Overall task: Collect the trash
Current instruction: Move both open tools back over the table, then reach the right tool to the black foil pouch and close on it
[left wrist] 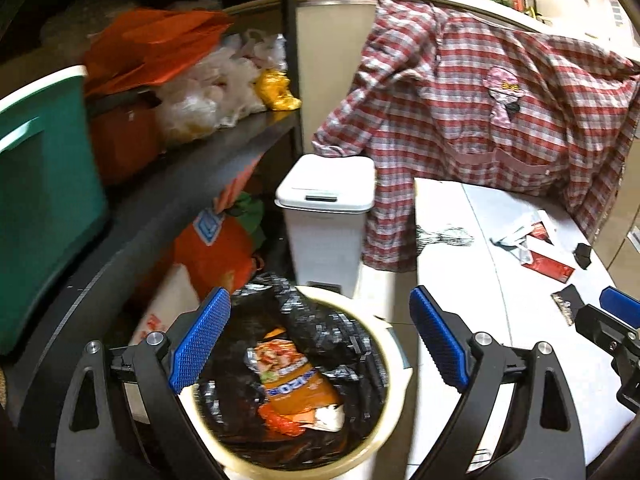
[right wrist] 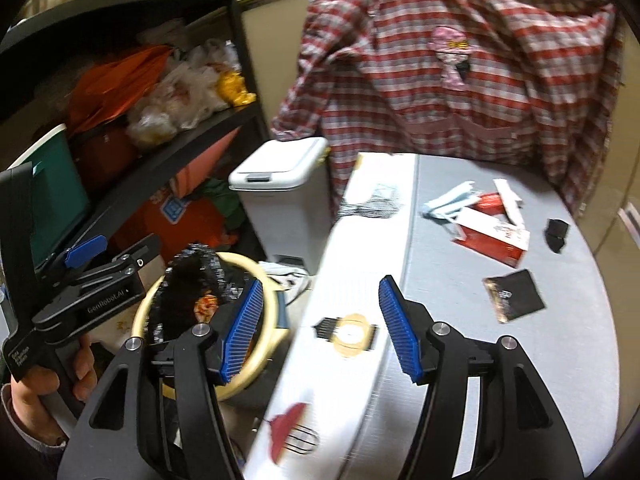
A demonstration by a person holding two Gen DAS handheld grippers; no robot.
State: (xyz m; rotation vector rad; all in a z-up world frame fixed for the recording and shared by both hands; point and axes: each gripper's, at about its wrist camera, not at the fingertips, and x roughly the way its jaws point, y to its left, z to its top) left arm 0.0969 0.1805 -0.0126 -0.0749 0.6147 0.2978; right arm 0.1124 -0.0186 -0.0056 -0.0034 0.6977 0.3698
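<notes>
A round cream trash bin [left wrist: 394,364] with a black liner stands on the floor and holds an orange snack wrapper [left wrist: 294,384]. My left gripper [left wrist: 320,340] is open and empty right above the bin. My right gripper [right wrist: 320,328] is open and empty above the table's left edge, beside the bin [right wrist: 272,344]. On the grey table [right wrist: 460,320] lie a red-and-white torn box [right wrist: 494,236], a light blue scrap [right wrist: 450,202], a black wrapper [right wrist: 514,296] and a small black piece [right wrist: 556,234]. The left gripper also shows in the right wrist view [right wrist: 116,250].
A white lidded pedal bin [left wrist: 326,216] stands behind the cream bin. A black shelf rack [left wrist: 168,184] with bags and a green box [left wrist: 44,200] is on the left. A red plaid shirt [left wrist: 480,120] hangs behind the table.
</notes>
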